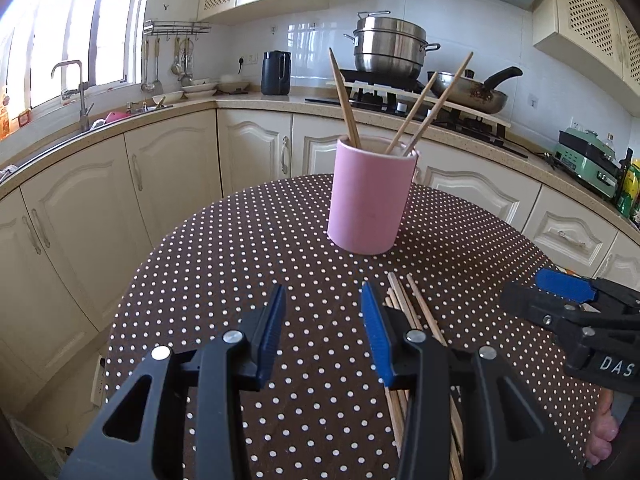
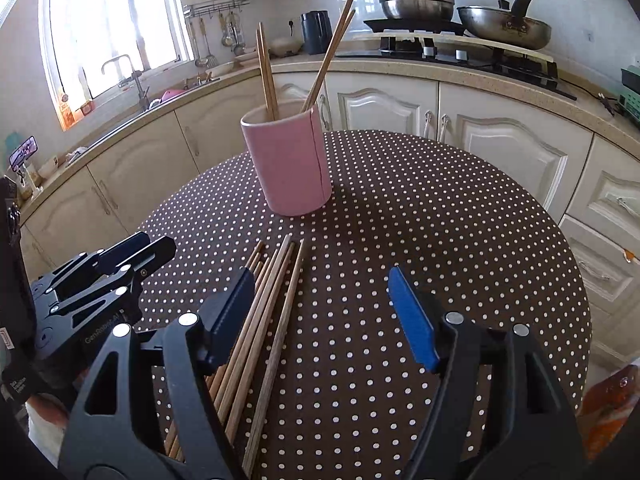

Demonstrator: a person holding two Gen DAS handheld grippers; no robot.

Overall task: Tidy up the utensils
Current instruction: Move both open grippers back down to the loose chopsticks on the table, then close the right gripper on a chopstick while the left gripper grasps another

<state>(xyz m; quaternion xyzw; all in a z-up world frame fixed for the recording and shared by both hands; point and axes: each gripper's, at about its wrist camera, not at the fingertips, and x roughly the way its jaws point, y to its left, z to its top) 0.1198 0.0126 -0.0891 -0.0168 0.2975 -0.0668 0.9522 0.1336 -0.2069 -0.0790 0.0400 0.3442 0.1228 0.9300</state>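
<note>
Your left hand-held gripper [image 1: 323,334] sits at the bottom centre of the left wrist view, its blue-padded fingers [image 1: 273,322] spread apart with only the dotted cloth showing between them. Nothing is pinched there. Your right hand-held gripper [image 2: 322,312] fills the bottom of the right wrist view, its fingers spread wider and also holding nothing.

The loose chopsticks [image 2: 260,320] lie in a bundle on the tabletop [image 2: 440,208], running from the lower left of the right wrist view up toward the centre. The left finger of your right hand-held gripper stands in front of that bundle, with one darker chopstick lying just inside the gap; whether the pad touches any wood you cannot tell from here. In the left wrist view the same bundle [image 1: 404,300] shows just right of your left hand-held gripper's right finger and passes behind it.

The pink utensil holder [image 1: 370,196] stands upright on the brown, white-dotted tabletop [image 1: 224,248], above centre in both views, beyond the bundle's far tips and apart from them. Four chopsticks [image 1: 432,104] already lean inside it, two to the left and two to the right.

At the lower right of the left wrist view, your fingertips [image 1: 602,440] show beneath the right hand-held gripper's body.
</note>
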